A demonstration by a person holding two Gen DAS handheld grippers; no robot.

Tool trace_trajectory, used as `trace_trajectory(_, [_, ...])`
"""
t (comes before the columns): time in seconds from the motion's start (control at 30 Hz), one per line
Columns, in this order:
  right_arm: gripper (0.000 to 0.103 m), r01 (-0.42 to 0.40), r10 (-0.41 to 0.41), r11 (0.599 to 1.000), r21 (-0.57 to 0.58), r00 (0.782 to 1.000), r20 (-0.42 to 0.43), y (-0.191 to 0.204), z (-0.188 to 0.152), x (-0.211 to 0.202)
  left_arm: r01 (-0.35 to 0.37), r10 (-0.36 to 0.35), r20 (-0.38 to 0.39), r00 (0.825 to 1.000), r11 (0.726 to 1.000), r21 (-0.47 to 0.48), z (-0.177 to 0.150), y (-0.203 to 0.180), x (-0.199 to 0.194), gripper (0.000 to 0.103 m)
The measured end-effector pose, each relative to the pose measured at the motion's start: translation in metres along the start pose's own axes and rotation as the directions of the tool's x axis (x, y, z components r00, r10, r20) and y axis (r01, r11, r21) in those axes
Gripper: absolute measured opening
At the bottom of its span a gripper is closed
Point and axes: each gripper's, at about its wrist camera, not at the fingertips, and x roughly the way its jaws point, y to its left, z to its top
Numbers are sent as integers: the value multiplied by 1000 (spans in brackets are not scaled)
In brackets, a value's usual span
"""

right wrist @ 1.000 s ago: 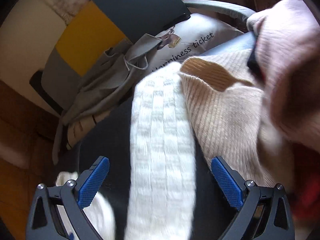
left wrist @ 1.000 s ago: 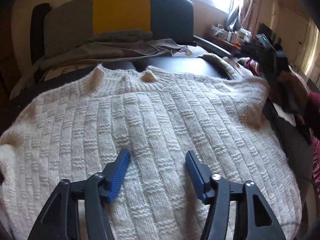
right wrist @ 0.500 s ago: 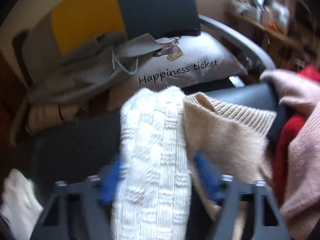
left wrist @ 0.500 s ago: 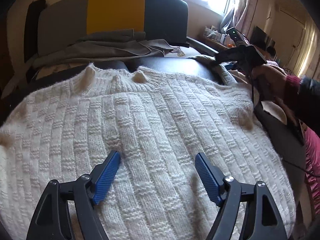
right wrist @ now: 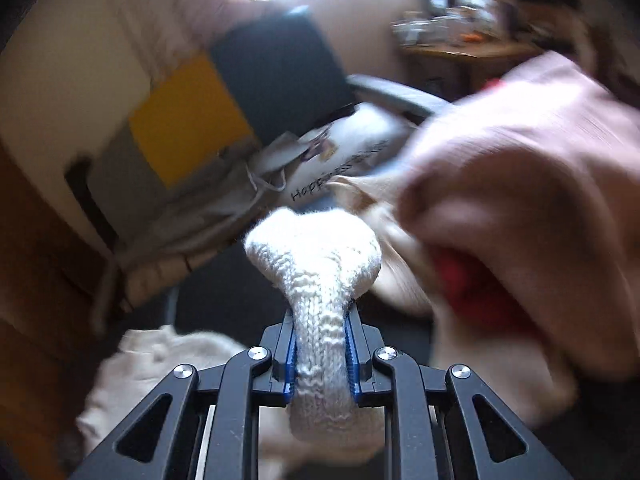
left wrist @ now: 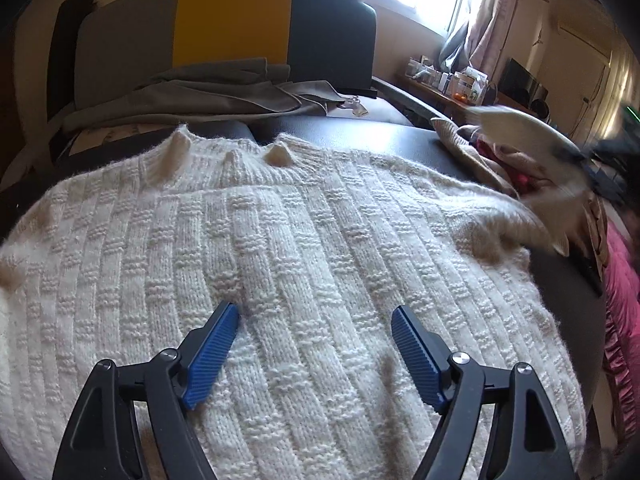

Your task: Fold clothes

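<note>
A cream knitted sweater (left wrist: 280,248) lies flat on a dark table (left wrist: 384,140), collar away from me. My left gripper (left wrist: 316,320) hovers low over its body, open, blue pads wide apart with nothing between them. In the right wrist view my right gripper (right wrist: 320,354) is shut on the sweater's sleeve (right wrist: 316,264), whose cuff end bulges out past the fingers. In the left wrist view that sleeve (left wrist: 520,136) shows as a blurred pale shape lifted at the right edge of the table.
A pile of pink, beige and red knitwear (right wrist: 520,216) sits at the right. A grey garment (left wrist: 224,92) and a printed cushion (right wrist: 344,156) lie on the chair (left wrist: 232,28) behind the table. A cluttered shelf (left wrist: 452,84) stands by the window.
My right gripper closed on the sleeve and lifted it, with fast motion blurring the view. My left gripper opened wider over the sweater's body.
</note>
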Motion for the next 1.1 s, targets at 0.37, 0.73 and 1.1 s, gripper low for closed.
trace_trajectory(0.37, [23,-94,49,896,434,992,114,-72,-50,-112,16,-15,4,1000,1000,-14,1,5,-2,80])
trace_trajectory(0.73, [99,70,-72,995,70,997,29,-22,18,-73,-26,26,-4,1000,1000,10,0,-3,0,80])
trace_trajectory(1.1, [96,452,-422,830,-327,892,162,-91,-32,-53,-88,89,-19,996,995,56,-1,-12,3,80])
